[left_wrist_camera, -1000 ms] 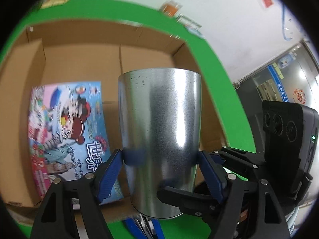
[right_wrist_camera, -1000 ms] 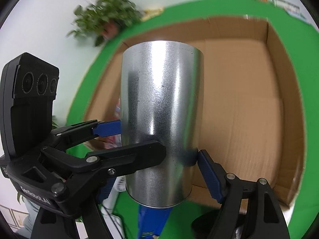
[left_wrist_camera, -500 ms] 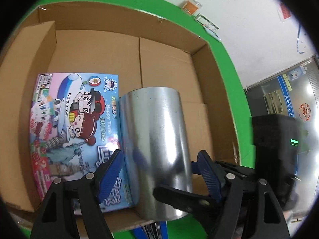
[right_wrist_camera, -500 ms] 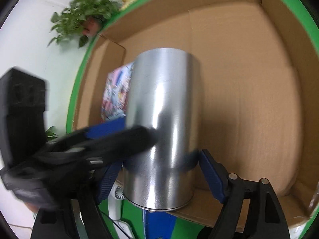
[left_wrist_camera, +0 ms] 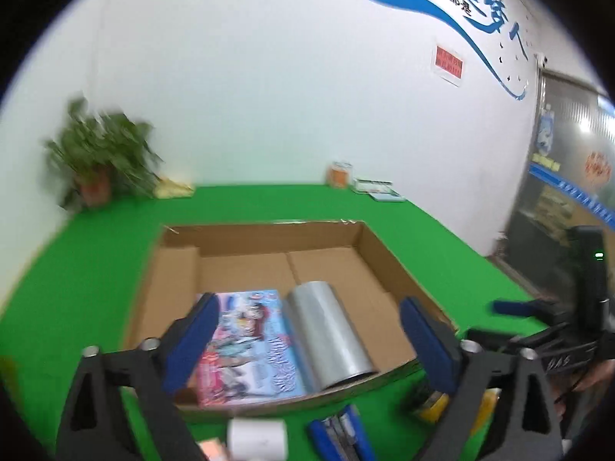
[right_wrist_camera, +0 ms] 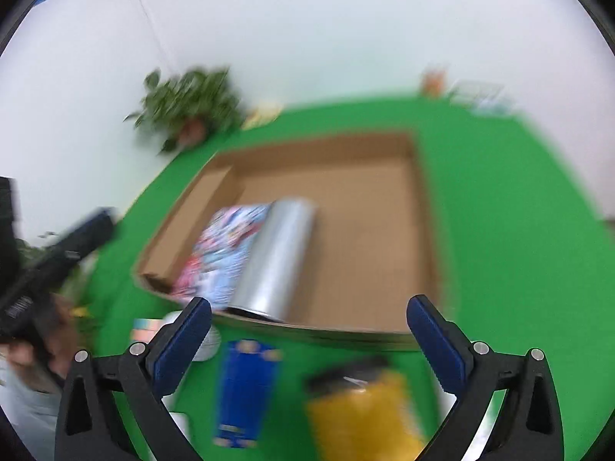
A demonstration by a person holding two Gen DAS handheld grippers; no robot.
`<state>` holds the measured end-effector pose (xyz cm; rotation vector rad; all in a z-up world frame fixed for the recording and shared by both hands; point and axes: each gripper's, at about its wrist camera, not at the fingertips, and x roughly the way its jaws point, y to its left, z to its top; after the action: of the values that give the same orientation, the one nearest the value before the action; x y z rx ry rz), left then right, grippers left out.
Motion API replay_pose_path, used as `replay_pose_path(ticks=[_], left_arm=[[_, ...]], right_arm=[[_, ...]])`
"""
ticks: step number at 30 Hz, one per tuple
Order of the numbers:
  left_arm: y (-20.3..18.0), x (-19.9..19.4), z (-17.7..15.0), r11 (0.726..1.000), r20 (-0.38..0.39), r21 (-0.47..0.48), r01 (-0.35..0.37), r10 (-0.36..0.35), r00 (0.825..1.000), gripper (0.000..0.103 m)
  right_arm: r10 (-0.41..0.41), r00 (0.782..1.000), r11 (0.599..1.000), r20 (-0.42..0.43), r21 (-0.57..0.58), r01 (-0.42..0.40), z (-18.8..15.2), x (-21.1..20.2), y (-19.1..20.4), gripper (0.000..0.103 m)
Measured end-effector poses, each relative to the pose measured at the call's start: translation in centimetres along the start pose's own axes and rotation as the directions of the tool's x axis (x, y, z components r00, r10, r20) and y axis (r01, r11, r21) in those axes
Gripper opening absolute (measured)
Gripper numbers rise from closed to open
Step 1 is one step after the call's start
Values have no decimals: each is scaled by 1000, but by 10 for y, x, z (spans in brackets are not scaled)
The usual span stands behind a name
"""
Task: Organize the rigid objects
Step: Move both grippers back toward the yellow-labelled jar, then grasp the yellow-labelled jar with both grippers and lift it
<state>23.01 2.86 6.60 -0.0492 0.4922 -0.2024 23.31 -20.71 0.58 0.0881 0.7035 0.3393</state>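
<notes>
I've let go: both my left gripper point(left_wrist_camera: 307, 340) and right gripper point(right_wrist_camera: 309, 340) are opening wide, nothing between them. The shiny metal cylinder point(left_wrist_camera: 326, 340) now lies in the brown cardboard box point(left_wrist_camera: 388, 261), by its near edge, touching the colourful picture book point(left_wrist_camera: 246, 345). One item stowed.

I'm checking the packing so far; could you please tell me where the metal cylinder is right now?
The metal cylinder lies on its side inside the cardboard box, near the front wall, directly right of the colourful picture book in both wrist views.
</notes>
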Motion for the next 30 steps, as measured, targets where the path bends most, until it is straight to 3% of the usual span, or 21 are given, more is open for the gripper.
replay_pose_path(ticks=[3,6,8,10,11,14,20,24,26,28,30], left_arm=[[-1,-20,-28,995,-28,-95,-28,25,999,102],[-13,-20,-62,987,-145,-161,19,-42,989,102],[-23,-18,-81,983,-194,-172,57,-91,977,102],[-34,-16,-98,975,-235,-193,106,-151,960,102],[-36,-14,-104,970,-253,-209,124,-176,951,102],[-42,-9,-114,944,-307,-271,189,-271,912,102],[-65,7,-132,871,-404,-398,287,-447,798,102],[-75,19,-142,838,-423,-450,308,-504,754,102],[-77,26,-147,823,-435,-475,313,-528,729,102],[-78,32,-152,805,-459,-507,307,-554,695,102],[-82,32,-162,794,-476,-529,300,-570,670,102]], right_arm=[[53,995,998,-82,-13,-54,-38,0,-14,102],[13,986,999,-165,-47,-21,-68,16,-16,102],[26,976,998,-217,-44,-36,-77,30,-20,94],[-20,961,997,-276,-81,-2,-87,47,-18,82],[-18,960,996,-280,-85,-7,-92,51,-21,83],[-27,960,996,-280,-84,4,-102,40,-21,82],[-98,954,989,-284,-135,61,-140,2,-22,81],[-241,941,954,-237,-234,185,-166,-22,-3,82],[-210,950,944,-230,-302,135,-177,-30,16,83],[-59,970,961,-235,-278,-8,-181,-48,31,84],[44,972,975,-230,-200,-92,-177,-60,29,87]])
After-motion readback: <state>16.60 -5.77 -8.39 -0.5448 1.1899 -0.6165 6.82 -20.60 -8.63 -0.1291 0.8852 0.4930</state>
